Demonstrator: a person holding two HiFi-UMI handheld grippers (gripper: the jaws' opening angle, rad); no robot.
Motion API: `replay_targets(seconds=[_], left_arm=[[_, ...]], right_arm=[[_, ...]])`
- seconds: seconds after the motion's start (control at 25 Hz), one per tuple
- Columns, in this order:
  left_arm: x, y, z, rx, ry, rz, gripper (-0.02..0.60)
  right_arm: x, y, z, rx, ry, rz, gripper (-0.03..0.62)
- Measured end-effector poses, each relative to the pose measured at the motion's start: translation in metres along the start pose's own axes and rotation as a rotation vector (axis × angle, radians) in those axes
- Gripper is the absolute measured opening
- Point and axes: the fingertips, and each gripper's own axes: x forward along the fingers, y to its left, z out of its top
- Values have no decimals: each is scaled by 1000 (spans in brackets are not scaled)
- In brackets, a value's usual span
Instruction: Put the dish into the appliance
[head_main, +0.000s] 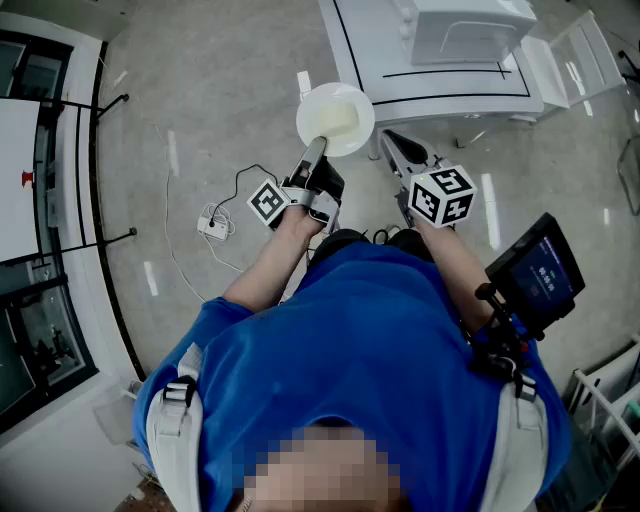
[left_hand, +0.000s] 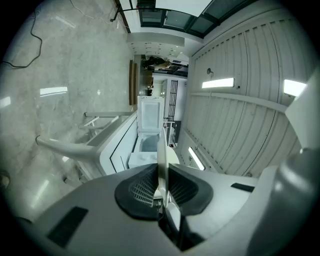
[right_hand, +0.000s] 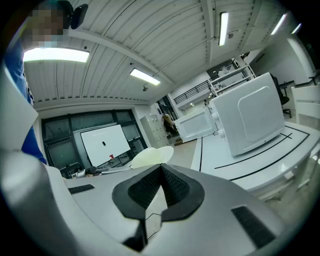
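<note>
Left fingers (head_main: 313, 158): drawn narrow and clamped on the near rim of the white round shallow dish (head_main: 338, 116), one pad on each face. In the left gripper view the dish (left_hand: 162, 150) runs edge-on straight out from between the pads, so it lies flat and reaches away from me.

Right fingers (head_main: 400, 152): pressed together, nothing between them. They sit just right of the dish, not touching it. From the right gripper view the dish (right_hand: 150, 156) shows beyond the tips, slightly left.

Dish location: in the air, at the near left corner of the white counter with black lines (head_main: 440, 88).

Relation that matters: the white box-shaped appliance (head_main: 468, 30) stands on the counter far and right of the dish, well apart. Its white door (right_hand: 196, 125) is swung open on the left side of the box. The left gripper view looks along the dish's edge toward the open cavity (left_hand: 149, 143).

Judgement: the left hand is the carrier. The path runs far and rightward, with the dish level and entering leading edge first. A rim-only hold could let it tip.
</note>
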Motion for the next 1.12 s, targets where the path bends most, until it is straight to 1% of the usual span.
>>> replay_targets(seconds=[0.92, 1.0, 1.12], left_arm=[[11, 0, -2, -1, 21, -4, 49], [11, 2, 15, -2, 21, -3, 50], [5, 2, 67, -5, 18, -3, 49]], right_arm=[[0, 0, 4, -28, -17, -14, 2], [16, 5, 4, -30, -15, -14, 2], [65, 28, 5, -35, -7, -11, 2]])
